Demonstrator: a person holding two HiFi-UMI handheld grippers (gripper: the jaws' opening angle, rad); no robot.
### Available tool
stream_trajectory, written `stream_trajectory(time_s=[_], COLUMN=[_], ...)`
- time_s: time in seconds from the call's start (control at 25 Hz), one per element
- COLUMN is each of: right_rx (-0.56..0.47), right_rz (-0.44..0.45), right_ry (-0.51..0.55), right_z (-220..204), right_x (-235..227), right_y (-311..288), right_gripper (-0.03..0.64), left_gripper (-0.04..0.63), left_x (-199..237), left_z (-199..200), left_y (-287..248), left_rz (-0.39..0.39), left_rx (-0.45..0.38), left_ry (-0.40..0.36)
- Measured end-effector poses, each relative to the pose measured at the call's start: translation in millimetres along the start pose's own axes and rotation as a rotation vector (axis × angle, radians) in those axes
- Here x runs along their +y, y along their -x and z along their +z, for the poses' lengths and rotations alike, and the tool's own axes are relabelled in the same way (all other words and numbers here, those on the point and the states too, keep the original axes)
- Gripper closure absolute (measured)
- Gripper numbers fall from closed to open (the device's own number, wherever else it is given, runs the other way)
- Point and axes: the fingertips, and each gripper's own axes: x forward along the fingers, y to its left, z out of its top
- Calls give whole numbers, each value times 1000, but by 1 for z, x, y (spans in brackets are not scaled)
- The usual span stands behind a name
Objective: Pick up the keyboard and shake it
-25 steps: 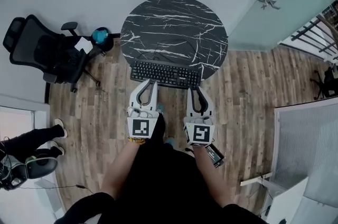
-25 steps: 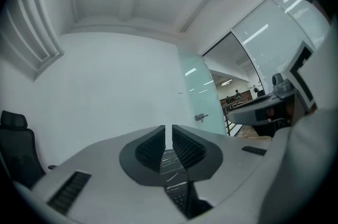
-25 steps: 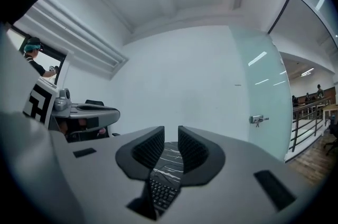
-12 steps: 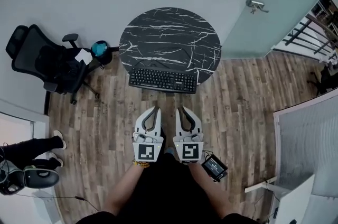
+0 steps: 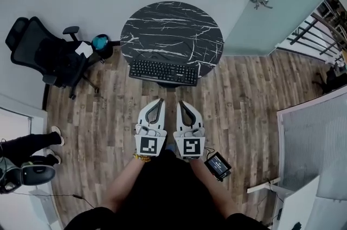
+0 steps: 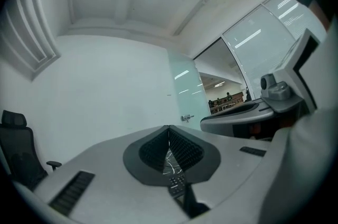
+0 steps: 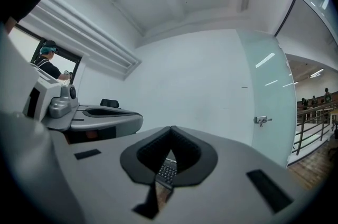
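Keyboard (image 5: 162, 72) lies along the near edge of the round black marble counter (image 5: 172, 28), its long side running across the person's front. It may sit partly past the rim, though the steep head view leaves that unsettled. Both claws hang over the wooden floor (image 5: 244, 88) on the near side of the counter, side by side and well apart from it, drawn in close to the person's body.

The left claw (image 5: 158, 101) is clenched on nothing. In the left gripper view its ribbed pads meet at the tips, and only a far-off sliver of counter and keys shows below them. The right claw (image 5: 181, 103) is likewise clenched and empty, with the keyboard small and distant past its pads.

The pickup looks not yet begun, and the risks lie in the approach and the grip. Claws that arrive clenched would shove the keyboard instead of taking it. So near the rim, a nudge or a lift on one end only could tip it off the counter to the floor. The body is thin and flat, so a shallow or uneven pinch could let one end swing free during the shake.
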Motion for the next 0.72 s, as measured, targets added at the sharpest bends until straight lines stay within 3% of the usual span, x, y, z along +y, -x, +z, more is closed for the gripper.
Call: stream_trajectory(time_s=[0.4, 0.72], right_rx=[8, -5], right_rz=[15, 43], right_ry=[-31, -14], right_z=[-5, -4], right_x=[3, -2], right_y=[1, 6], right_gripper=[588, 588], left_gripper=[580, 580], left_x=[-6, -11], left_z=[-6, -7], left_y=[10, 7], left_rz=[-7, 6], left_rx=[29, 20], left_ry=[23, -32])
